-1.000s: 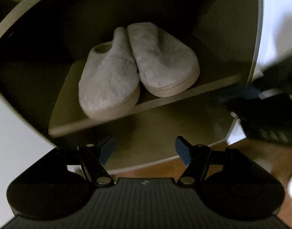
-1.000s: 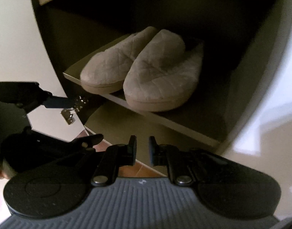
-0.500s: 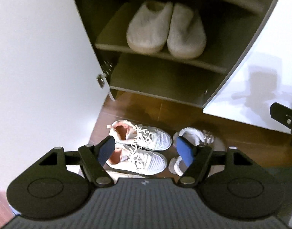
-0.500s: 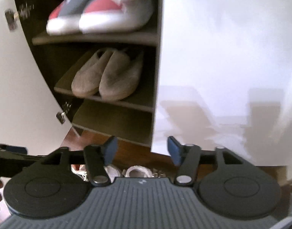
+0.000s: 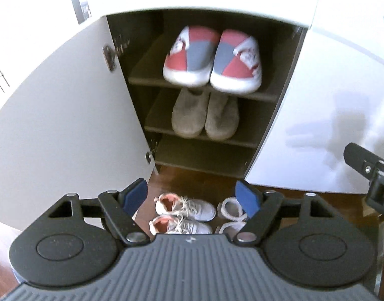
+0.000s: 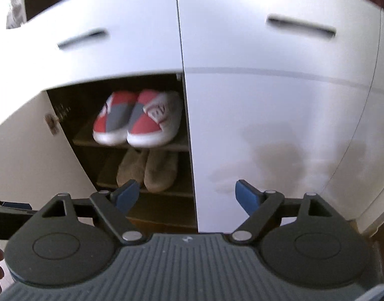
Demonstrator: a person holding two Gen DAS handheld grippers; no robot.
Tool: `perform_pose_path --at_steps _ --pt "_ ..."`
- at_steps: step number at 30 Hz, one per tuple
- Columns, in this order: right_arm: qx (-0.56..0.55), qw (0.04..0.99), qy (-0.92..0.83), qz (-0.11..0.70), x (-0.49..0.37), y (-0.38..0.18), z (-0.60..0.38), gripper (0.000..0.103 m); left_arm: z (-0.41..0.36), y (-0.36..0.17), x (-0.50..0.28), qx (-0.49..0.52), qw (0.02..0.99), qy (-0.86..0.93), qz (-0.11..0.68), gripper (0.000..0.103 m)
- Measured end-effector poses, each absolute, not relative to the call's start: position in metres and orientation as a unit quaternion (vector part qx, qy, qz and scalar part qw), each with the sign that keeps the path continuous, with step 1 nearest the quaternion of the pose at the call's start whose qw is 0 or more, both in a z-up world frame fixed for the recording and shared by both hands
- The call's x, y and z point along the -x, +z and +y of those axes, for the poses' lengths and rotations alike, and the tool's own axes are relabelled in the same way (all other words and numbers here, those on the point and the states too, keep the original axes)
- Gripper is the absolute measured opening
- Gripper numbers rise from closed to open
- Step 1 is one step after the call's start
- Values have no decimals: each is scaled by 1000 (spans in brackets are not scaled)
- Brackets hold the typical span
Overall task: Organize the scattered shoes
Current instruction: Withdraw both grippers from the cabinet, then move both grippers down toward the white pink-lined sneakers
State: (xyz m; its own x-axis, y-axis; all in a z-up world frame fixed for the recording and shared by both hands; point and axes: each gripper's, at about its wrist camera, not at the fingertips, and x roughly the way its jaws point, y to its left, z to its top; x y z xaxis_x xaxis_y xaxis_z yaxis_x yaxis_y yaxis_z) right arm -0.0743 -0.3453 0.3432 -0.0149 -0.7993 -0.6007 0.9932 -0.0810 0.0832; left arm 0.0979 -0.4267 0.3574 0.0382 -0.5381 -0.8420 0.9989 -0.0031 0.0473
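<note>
An open white shoe cabinet [image 5: 197, 125] holds red-and-grey slippers [image 5: 212, 60] on its upper shelf and grey fuzzy slippers [image 5: 204, 115] on the shelf below. Its lowest shelf [image 5: 204, 155] is bare. On the wooden floor in front lie white sneakers with pink lining [image 5: 182, 215] and a second white pair [image 5: 232, 213], partly hidden by my fingers. My left gripper [image 5: 193, 197] hangs above them, jaws opening, nothing between them. My right gripper [image 6: 185, 195] faces the cabinet, jaws opening and empty. The red-and-grey slippers [image 6: 139, 118] and grey slippers [image 6: 146, 170] show there too.
The cabinet's left door [image 5: 66, 113] stands swung open; the right door [image 6: 279, 138] is closed. Two drawers with slot handles [image 6: 301, 28] sit above. The right gripper's body [image 5: 367, 173] shows at the right edge of the left wrist view.
Both grippers have pulled up and back from the grey slippers' shelf, so the whole cabinet and the floor shoes now show. The right gripper went from shut to wide open.
</note>
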Motion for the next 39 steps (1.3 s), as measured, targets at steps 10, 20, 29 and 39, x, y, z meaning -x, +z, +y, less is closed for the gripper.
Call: perform_pose_path --at_steps 10,20,29,39 --pt "-237 656 -696 168 96 380 -349 84 -428 387 -76 -346 625 -627 311 79" --pt "-248 650 -696 179 108 381 -368 84 -442 383 -69 -354 623 -622 317 79" --pt "-249 653 -690 189 113 378 -391 84 -457 379 -67 -357 623 -615 326 79" --pt "-215 671 -674 225 111 357 -413 90 -441 334 -71 -334 641 -598 347 93"
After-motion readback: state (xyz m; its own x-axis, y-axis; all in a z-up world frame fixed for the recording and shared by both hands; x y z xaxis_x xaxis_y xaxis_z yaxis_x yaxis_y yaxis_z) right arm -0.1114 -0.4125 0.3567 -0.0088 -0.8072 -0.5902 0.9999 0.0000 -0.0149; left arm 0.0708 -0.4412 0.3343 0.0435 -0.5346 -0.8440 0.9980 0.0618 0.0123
